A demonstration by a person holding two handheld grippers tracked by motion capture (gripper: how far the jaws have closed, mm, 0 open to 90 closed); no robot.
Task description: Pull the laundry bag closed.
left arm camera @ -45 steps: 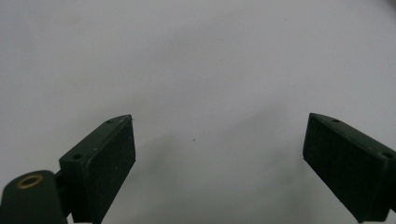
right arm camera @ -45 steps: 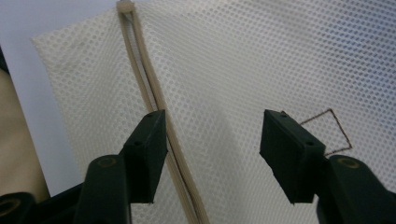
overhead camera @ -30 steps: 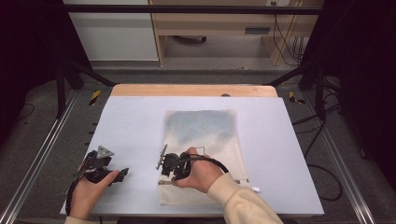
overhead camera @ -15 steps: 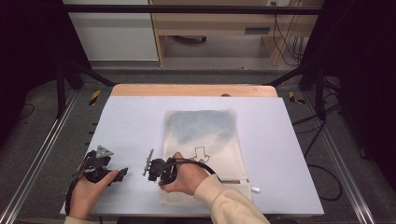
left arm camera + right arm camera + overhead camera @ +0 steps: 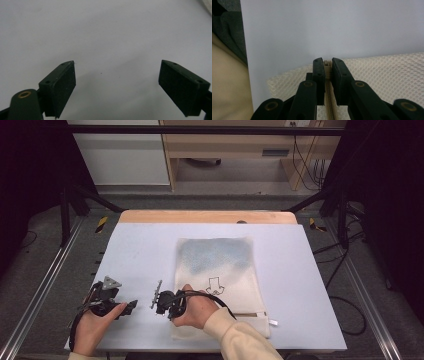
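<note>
I see the worktop [image 5: 140, 250], a pale grey-white sheet with a wooden strip along its far edge, carrying a flat mesh pouch [image 5: 220, 270] that lies right of centre and reaches from mid-depth down to the near edge. The pouch is cream netting with a bluish patch over its far half and a small black arrow-like mark [image 5: 216, 285] nearer me; a zipper [image 5: 329, 100] runs across its near end, with a small white tab [image 5: 272, 322] sticking out at the near right corner. My right hand [image 5: 197, 307], in a cream sleeve [image 5: 240, 342], lies across the pouch's near left part and holds the right gripper [image 5: 159, 300] at the pouch's left edge. In the right gripper view, that gripper [image 5: 327, 66] has its jaws drawn narrow on the zipper pull [image 5: 327, 64], which sits at the left end of the zipper track, at the edge of the netting. My left hand [image 5: 92, 327] rests near the near left corner of the worktop, well apart from the pouch, holding the left gripper [image 5: 131, 306]. In the left gripper view, that gripper [image 5: 117, 82] has its jaws spread wide over bare worktop with nothing between them.
</note>
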